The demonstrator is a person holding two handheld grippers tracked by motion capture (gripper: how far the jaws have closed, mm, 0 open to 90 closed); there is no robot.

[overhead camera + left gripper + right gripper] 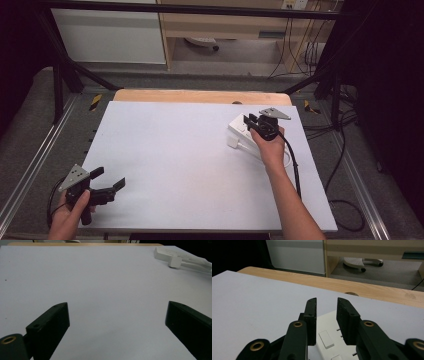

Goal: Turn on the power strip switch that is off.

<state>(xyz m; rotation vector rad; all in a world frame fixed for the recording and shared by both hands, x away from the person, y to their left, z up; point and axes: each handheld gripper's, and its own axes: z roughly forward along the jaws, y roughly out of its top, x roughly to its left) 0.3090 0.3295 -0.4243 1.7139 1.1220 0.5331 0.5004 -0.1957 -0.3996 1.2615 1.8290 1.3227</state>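
Observation:
A white power strip [239, 127] with rocker switches lies at the right of the white tabletop [175, 150]. A white plug [233, 141] sits at its near side, and a white cable [288, 159] runs off behind the person's right wrist. My right gripper [251, 120] hovers just over the strip, jaws a narrow gap apart with nothing between them. The right gripper view has the strip [327, 340] directly below that gripper [326, 303]. My left gripper [109, 177] is held at the near left corner, jaws wide open and empty [117, 306], with the strip [172, 253] far off.
A wooden table edge [200, 96] borders the white sheet at the back. Black frame bars [60, 65] stand around the table. Dark cables [345, 150] trail over the floor at the right, and a cabinet [225, 30] stands behind.

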